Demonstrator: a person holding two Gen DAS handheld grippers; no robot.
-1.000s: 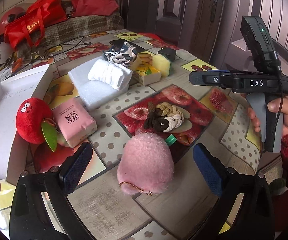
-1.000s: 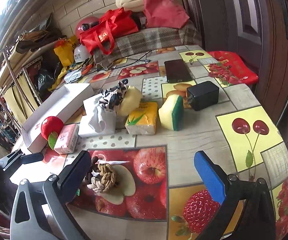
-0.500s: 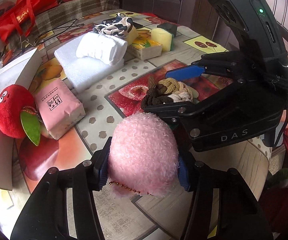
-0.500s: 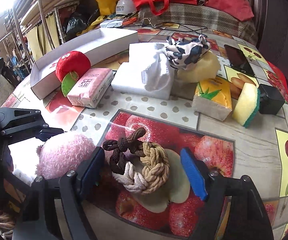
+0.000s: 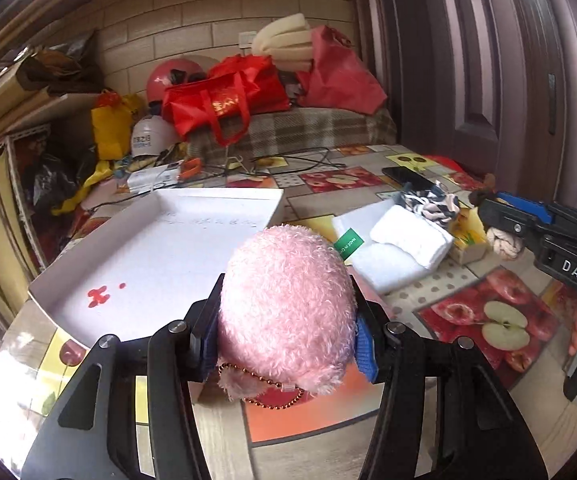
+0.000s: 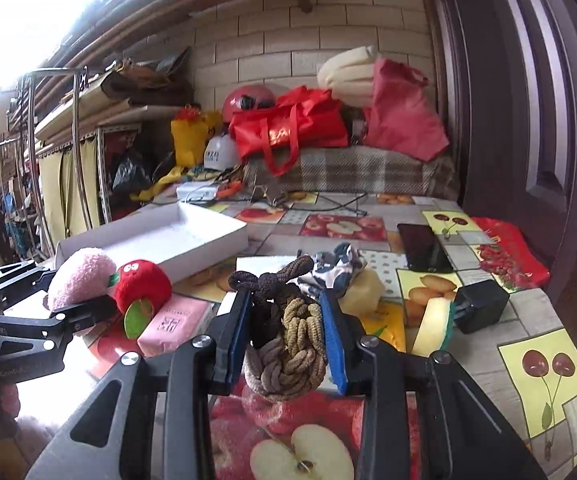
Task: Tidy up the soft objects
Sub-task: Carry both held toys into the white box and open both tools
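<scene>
Above the fruit-patterned table [image 5: 416,304], both grippers are carrying something. The left gripper [image 5: 286,334] has its fingers [image 5: 362,344] closed on a pink plush toy [image 5: 286,308], held clear of the table just short of the white box [image 5: 160,252], whose open floor looks bare apart from a small red mark. The right gripper [image 6: 284,340] has its fingers [image 6: 332,336] clamped on a braided rope knot [image 6: 288,344] of brown, tan and grey cord, lifted over the apple print.

To my eye this is the carry step: two soft things picked, neither yet put away. The box seems the likely place for them. The next move would call for bringing the pink toy forward over the box rim, lowering it and then letting go, with the knot following beside it. A red plush apple [image 6: 142,284] and a pink tissue pack [image 6: 174,322] lie on the table near the box, waiting.
</scene>
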